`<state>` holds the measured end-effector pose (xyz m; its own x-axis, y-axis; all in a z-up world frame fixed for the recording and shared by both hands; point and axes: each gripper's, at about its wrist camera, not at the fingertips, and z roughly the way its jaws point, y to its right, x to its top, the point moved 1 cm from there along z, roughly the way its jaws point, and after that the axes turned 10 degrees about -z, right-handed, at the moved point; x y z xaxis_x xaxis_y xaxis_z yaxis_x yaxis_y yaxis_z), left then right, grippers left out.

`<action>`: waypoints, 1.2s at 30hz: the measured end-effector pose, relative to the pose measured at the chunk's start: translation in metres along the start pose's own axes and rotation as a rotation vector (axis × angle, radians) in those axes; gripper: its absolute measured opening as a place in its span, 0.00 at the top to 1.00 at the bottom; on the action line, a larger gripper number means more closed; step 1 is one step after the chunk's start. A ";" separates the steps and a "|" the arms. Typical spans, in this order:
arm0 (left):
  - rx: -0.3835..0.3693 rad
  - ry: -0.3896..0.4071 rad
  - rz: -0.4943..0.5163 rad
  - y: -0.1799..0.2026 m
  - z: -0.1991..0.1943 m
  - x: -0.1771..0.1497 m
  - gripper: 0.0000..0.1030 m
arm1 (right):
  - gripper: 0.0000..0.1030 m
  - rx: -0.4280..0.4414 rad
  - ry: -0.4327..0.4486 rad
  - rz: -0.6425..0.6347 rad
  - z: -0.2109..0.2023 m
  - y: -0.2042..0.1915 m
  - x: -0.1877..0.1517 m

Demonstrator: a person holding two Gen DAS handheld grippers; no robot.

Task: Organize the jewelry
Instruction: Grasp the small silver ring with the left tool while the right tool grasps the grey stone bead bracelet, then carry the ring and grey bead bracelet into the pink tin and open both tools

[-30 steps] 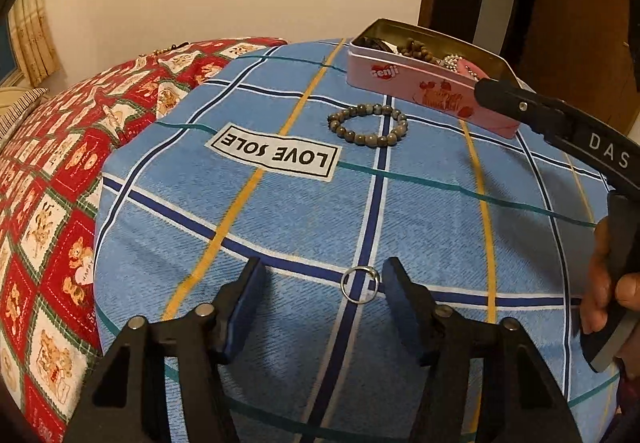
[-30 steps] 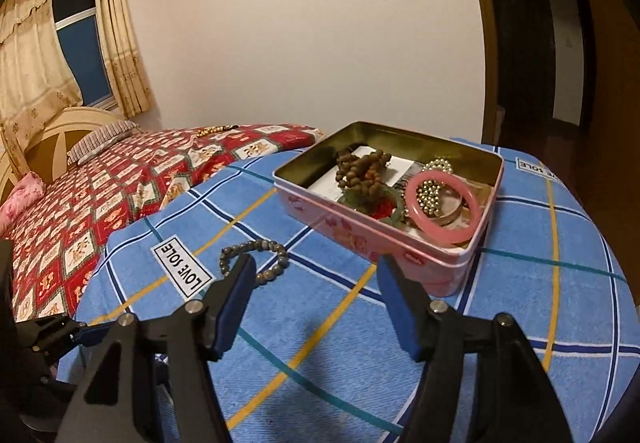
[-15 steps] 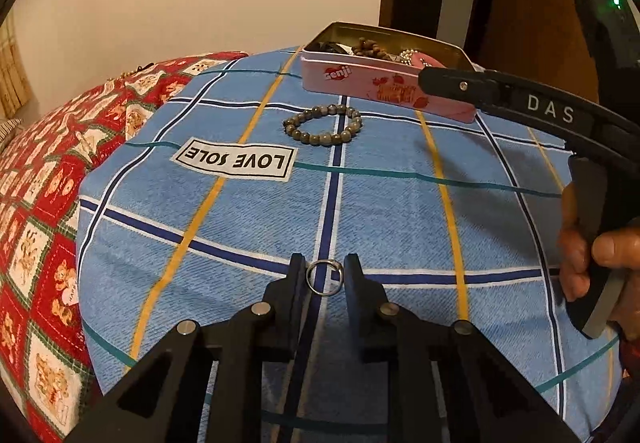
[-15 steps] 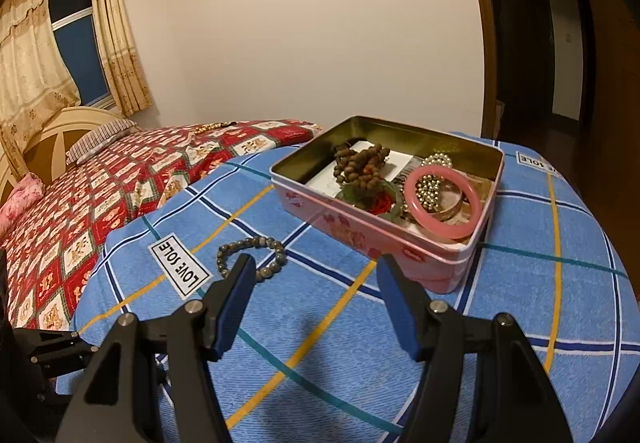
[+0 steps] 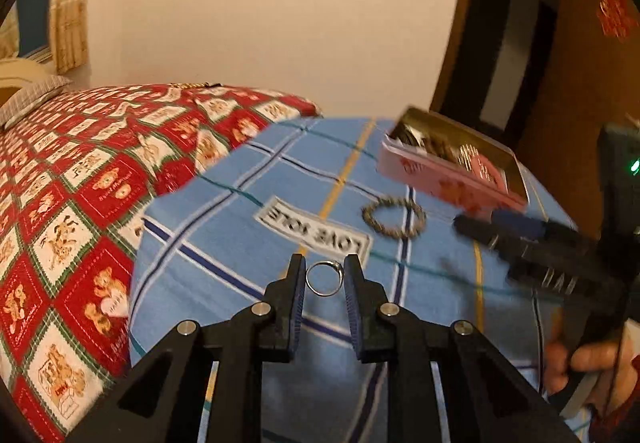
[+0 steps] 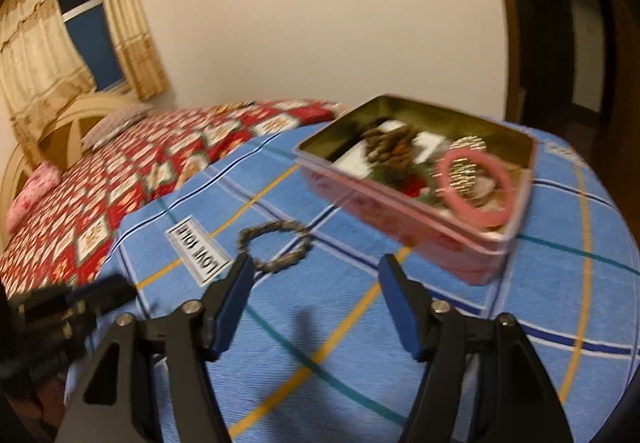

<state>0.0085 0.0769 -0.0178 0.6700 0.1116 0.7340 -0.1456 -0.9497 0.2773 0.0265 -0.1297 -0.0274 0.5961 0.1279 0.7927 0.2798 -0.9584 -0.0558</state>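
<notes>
The left gripper [image 5: 324, 277] is clamping a thin silver ring [image 5: 325, 279] between its pads, carrying it clear of the blue checked cloth [image 5: 224, 227], short of the pink tin [image 5: 448, 175]. The right gripper [image 6: 316, 303], its jaws just opening wider around nothing, is waiting near the tin beside the bead bracelet [image 6: 276, 247]. Next, I judge, the ring is needing a carry over the tin's rim, then release

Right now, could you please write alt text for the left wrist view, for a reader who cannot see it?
The left gripper pinches a thin silver ring above a blue plaid cloth. Beyond lie a beaded bracelet and an open pink tin of jewelry; the right gripper, hand-held, enters from the right.
</notes>
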 end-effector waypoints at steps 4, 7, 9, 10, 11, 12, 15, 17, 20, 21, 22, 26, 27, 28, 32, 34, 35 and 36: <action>0.008 0.021 -0.013 -0.005 0.002 0.008 0.81 | 0.13 0.019 -0.062 -0.093 0.027 -0.018 0.017; 0.011 0.018 -0.022 -0.010 0.004 0.011 0.81 | 0.13 0.008 -0.147 -0.157 0.059 -0.029 0.029; 0.015 0.011 -0.034 -0.015 0.007 0.012 0.81 | 0.13 0.005 -0.204 -0.185 0.081 -0.034 0.033; 0.017 0.007 -0.039 -0.017 0.008 0.012 0.81 | 0.13 0.006 -0.232 -0.194 0.091 -0.036 0.032; 0.018 0.005 -0.042 -0.018 0.010 0.012 0.81 | 0.11 0.000 -0.262 -0.212 0.100 -0.039 0.031; 0.020 0.001 -0.045 -0.019 0.012 0.013 0.81 | 0.15 -0.016 -0.261 -0.239 0.100 -0.042 0.032; 0.019 -0.009 -0.056 -0.019 0.016 0.013 0.82 | 0.26 0.002 -0.257 -0.256 0.097 -0.045 0.031; 0.016 -0.005 -0.060 -0.017 0.017 0.015 0.81 | 0.41 -0.001 -0.247 -0.257 0.090 -0.041 0.030; 0.016 -0.006 -0.049 -0.012 0.020 0.015 0.81 | 0.72 -0.006 -0.233 -0.245 0.080 -0.030 0.024; 0.015 -0.009 -0.047 -0.009 0.021 0.014 0.81 | 0.80 -0.007 -0.228 -0.241 0.078 -0.027 0.023; 0.013 -0.011 -0.045 -0.006 0.022 0.014 0.81 | 0.82 0.002 -0.225 -0.228 0.078 -0.024 0.022; 0.011 -0.016 -0.029 0.005 0.024 0.012 0.81 | 0.84 0.079 -0.205 -0.144 0.074 -0.011 0.020; 0.011 -0.015 -0.028 0.008 0.024 0.012 0.81 | 0.86 0.089 -0.198 -0.129 0.072 -0.009 0.020; 0.009 -0.016 -0.026 0.010 0.025 0.012 0.81 | 0.89 0.103 -0.182 -0.109 0.069 -0.006 0.020; 0.012 -0.015 -0.019 0.018 0.026 0.013 0.81 | 0.89 0.120 -0.114 -0.070 0.055 -0.001 0.020; 0.017 -0.013 -0.016 0.021 0.026 0.014 0.81 | 0.89 0.120 -0.112 -0.074 0.053 -0.003 0.019; 0.018 -0.013 -0.014 0.022 0.026 0.014 0.81 | 0.89 0.122 -0.107 -0.069 0.052 -0.003 0.019; 0.019 -0.013 -0.011 0.022 0.026 0.014 0.81 | 0.88 0.123 -0.100 -0.067 0.051 -0.002 0.019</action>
<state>0.0333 0.0497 -0.0176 0.6810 0.1185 0.7226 -0.1243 -0.9538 0.2737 0.0758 -0.1121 -0.0430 0.6432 0.2208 0.7331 0.4074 -0.9094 -0.0835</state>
